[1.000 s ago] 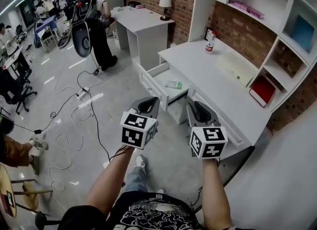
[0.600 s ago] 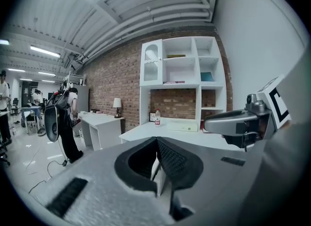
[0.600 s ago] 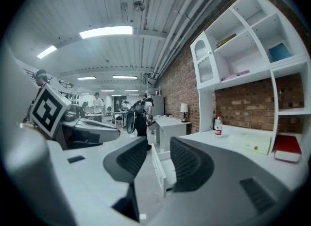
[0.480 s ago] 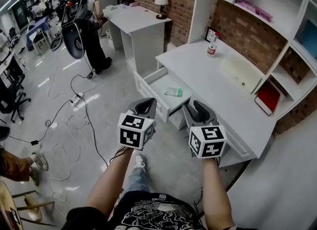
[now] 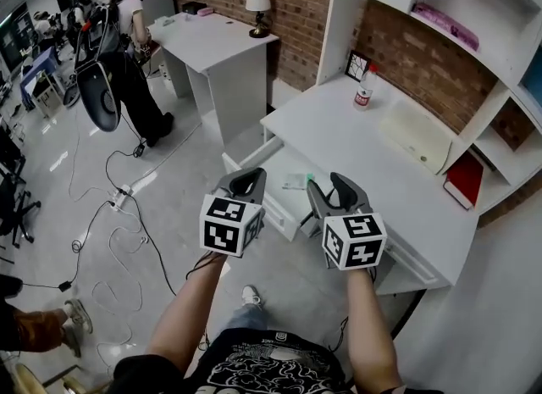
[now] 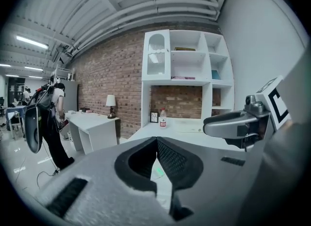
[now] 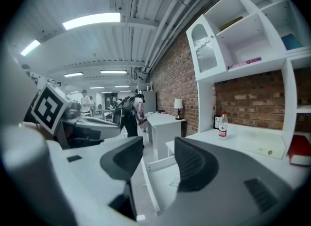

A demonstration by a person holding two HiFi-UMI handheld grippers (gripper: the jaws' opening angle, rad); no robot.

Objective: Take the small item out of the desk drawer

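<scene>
- Head view: grey left gripper [image 5: 246, 183], jaws together, empty; grey right gripper [image 5: 334, 191], jaws apart, just been opening, empty.
- Just beyond, a small pale-green item [image 5: 295, 182] lies crosswise in the open white desk drawer [image 5: 282, 213], nearer the right jaws.

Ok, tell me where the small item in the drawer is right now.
In the head view, near the centre, the small item lies inside the open drawer, toward its right side. The drawer is pulled out from the white desk.
</scene>
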